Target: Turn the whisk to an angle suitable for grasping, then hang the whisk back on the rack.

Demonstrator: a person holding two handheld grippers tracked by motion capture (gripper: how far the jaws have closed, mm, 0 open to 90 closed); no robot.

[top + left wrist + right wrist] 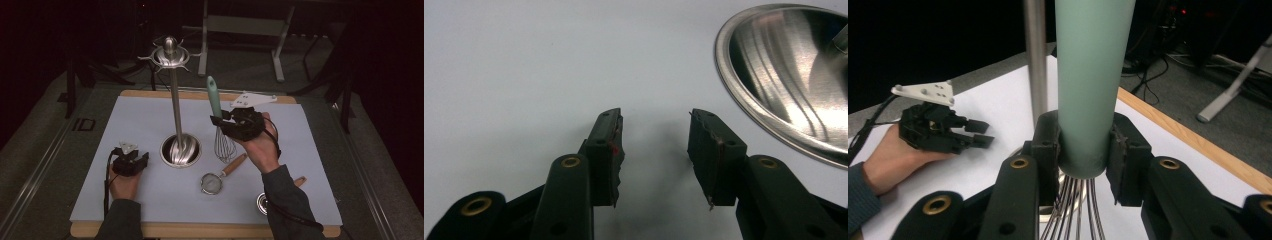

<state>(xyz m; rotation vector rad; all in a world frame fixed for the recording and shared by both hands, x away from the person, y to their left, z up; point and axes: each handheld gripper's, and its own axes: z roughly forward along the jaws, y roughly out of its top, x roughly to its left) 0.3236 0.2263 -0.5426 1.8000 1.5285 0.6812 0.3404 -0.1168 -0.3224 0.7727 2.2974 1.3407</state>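
A whisk with a mint-green handle [215, 97] stands upright, its wire head [225, 145] hanging just above the mat. My right gripper [218, 120] is shut on the handle's lower end; in the right gripper view the handle [1090, 75] rises between the two jaws. Just left of the whisk is a steel utensil stand, with a hook crown [170, 52] on a tall pole and a round dished base [180, 150]. My left gripper [144, 158] rests low on the mat left of the base, open with nothing between its fingers [606, 150]. The base rim [794, 75] lies to its right.
A small mesh strainer [212, 183] with a wooden handle lies in front of the whisk. Another wooden-handled steel utensil [261, 202] sits partly hidden under the right forearm. The pale mat [145, 115] covers a wooden board, with dark floor and table legs beyond.
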